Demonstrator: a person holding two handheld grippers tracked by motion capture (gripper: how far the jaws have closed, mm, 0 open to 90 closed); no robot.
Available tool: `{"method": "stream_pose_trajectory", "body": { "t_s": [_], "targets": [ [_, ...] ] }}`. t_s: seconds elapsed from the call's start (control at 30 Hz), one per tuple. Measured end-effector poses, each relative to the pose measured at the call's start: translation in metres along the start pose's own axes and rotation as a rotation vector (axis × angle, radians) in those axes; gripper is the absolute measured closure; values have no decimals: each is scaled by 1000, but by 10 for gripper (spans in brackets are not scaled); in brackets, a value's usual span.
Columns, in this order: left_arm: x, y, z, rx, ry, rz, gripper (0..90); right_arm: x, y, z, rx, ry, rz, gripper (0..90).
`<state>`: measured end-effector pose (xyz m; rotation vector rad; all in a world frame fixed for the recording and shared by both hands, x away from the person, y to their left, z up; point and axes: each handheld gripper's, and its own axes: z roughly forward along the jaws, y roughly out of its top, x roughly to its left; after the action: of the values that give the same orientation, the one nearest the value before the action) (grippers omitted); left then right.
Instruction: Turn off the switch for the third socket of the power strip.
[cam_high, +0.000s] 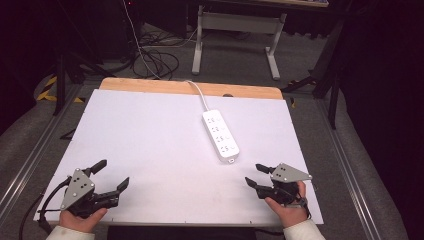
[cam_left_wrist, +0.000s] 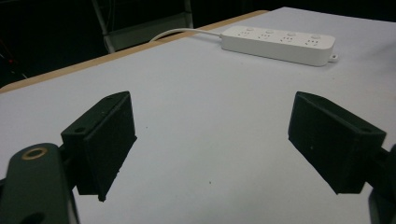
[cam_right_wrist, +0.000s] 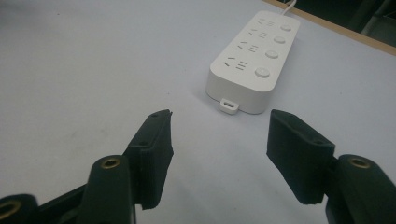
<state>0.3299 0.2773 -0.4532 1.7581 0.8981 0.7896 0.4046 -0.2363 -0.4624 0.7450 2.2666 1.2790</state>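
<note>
Right of centre on the white tabletop (cam_high: 150, 145), a white four-socket plastic power strip (cam_high: 220, 136) runs lengthwise toward the far edge, cord-end away, both black grippers, left (cam_high: 114, 175) and right (cam_high: 253, 174), gaping wide with nothing between.

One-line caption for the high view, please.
Two open hand-held grippers, left and right, rest near a white power strip on a white table.

We are seeing a white four-socket power strip (cam_high: 220, 136) lying flat, its cord (cam_high: 199, 92) trailing off the table's far edge.

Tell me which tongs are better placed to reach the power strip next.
Probably the right tongs: open, pointing at the near end of the power strip. The left tongs sit across the table.
</note>
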Motion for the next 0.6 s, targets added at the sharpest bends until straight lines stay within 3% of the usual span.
{"method": "stream_pose_trajectory", "body": {
  "t_s": [0.6],
  "targets": [
    [-3,1,1,12,13,4,158,0,1,-1,-4,-9,-5,407]
  ]
}}
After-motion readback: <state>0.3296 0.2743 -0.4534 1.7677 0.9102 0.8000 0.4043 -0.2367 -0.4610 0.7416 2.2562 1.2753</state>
